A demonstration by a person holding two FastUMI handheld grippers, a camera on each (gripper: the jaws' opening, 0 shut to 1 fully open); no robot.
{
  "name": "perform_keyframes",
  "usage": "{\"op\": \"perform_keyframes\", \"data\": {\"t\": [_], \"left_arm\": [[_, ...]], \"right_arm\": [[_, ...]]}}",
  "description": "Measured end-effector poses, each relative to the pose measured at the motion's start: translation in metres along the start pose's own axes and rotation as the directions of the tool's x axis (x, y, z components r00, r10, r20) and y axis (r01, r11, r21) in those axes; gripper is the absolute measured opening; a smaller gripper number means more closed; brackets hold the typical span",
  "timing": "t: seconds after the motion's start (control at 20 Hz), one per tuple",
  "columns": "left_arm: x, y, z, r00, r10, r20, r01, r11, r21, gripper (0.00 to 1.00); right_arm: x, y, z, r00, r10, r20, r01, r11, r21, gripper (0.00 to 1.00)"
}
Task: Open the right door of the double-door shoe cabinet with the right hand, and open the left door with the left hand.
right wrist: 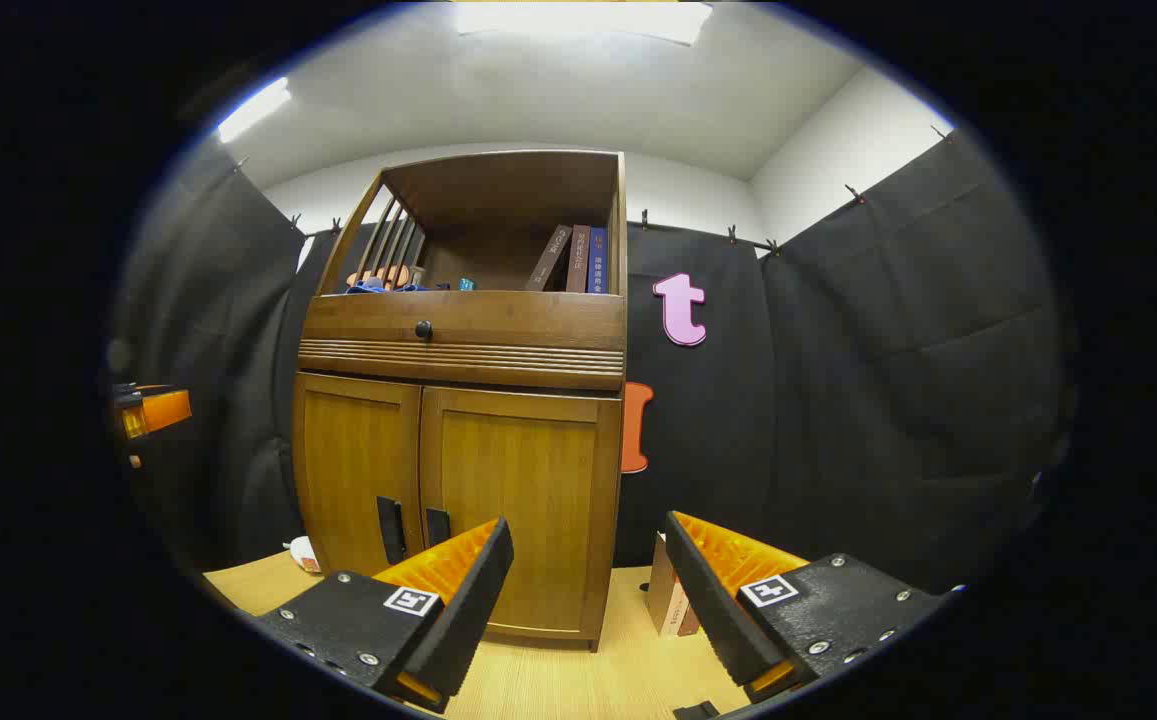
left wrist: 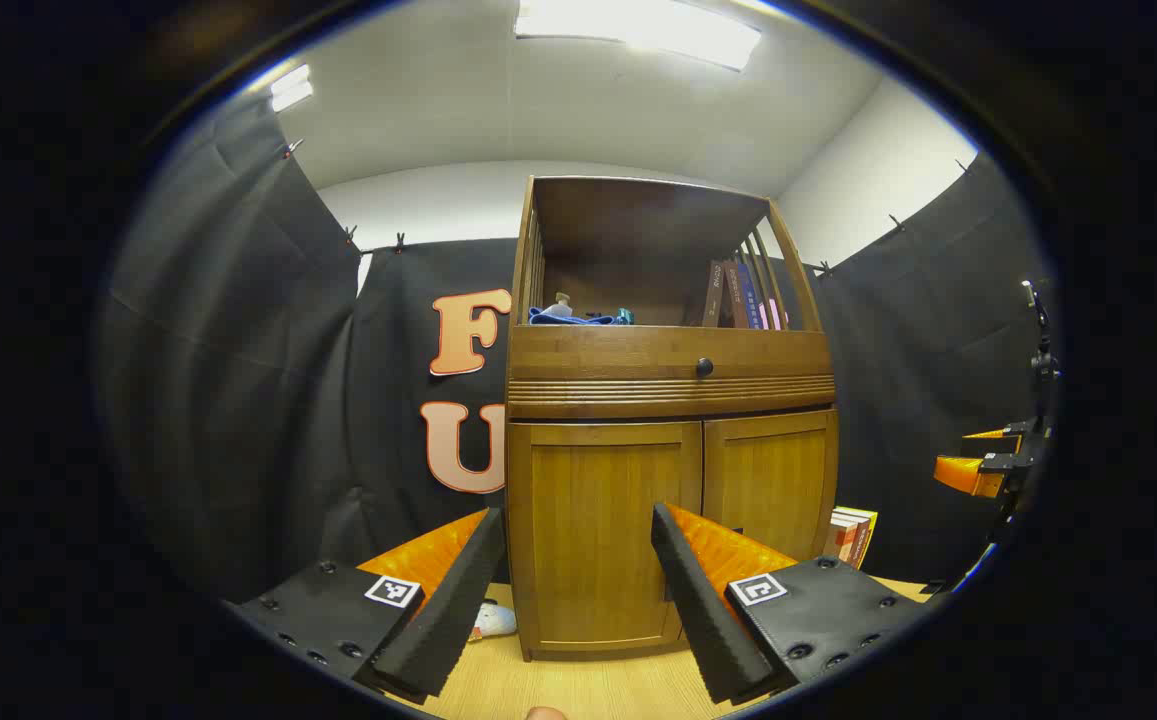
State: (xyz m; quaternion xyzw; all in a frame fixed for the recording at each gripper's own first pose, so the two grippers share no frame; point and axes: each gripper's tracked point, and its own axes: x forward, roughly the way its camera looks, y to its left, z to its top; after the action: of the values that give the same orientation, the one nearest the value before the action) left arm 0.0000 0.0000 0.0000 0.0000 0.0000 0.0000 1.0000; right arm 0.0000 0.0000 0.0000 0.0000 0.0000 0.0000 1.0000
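While both doors of the brown wooden double-door shoe cabinet (left wrist: 673, 420) stand shut, the left gripper (left wrist: 578, 600) hangs in front of it with its two fingers spread wide and nothing between them. Seen from the left gripper view, the cabinet's left door (left wrist: 603, 530) lies straight ahead, framed in the gap between the fingers, and the right door (left wrist: 770, 485) sits beyond the right-hand finger. Above the doors runs a ribbed wooden band with a drawer front carrying a small round black knob (left wrist: 704, 367), and over that an open shelf holds a blue cloth bundle (left wrist: 570, 317) to the left and a row of upright books (left wrist: 743, 295) to the right. A stack of books (left wrist: 850, 535) leans at the cabinet's right foot on the pale wooden floor (left wrist: 578, 690). Far to the right, the other gripper shows at the edge.

The right gripper (right wrist: 586, 590) is likewise wide apart and empty. In the right gripper view the cabinet stands ahead and to the left of its fingers, apart from them; two dark vertical handles (right wrist: 413, 528) sit side by side at the meeting edges of the doors, just left of the left-hand finger. A small cardboard box (right wrist: 666, 598) rests on the floor between the fingers, beside the cabinet's right corner. Neither gripper touches a door or a handle.
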Motion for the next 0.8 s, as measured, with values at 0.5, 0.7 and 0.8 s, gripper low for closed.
{"op": "perform_keyframes", "data": {"t": [0.5, 0.7, 0.8], "left_arm": [[-0.0025, -0.0008, 0.0006, 1.0, -0.002, 0.004, 0.002, 1.0, 0.0, 0.94], [-0.0023, -0.0007, -0.0009, 1.0, -0.005, 0.003, 0.005, 1.0, -0.001, 0.94], [-0.0024, -0.0004, -0.0025, 1.0, -0.005, -0.001, 0.005, 1.0, -0.004, 0.94]], "right_arm": [[-0.0037, -0.0001, 0.0005, 1.0, -0.001, 0.0, 0.001, 1.0, -0.001, 0.94], [-0.0053, 0.0003, -0.0005, 1.0, -0.003, 0.001, 0.003, 1.0, 0.001, 0.94], [-0.0038, 0.0026, -0.0026, 1.0, -0.004, -0.003, 0.004, 1.0, 0.0, 0.94]]}}
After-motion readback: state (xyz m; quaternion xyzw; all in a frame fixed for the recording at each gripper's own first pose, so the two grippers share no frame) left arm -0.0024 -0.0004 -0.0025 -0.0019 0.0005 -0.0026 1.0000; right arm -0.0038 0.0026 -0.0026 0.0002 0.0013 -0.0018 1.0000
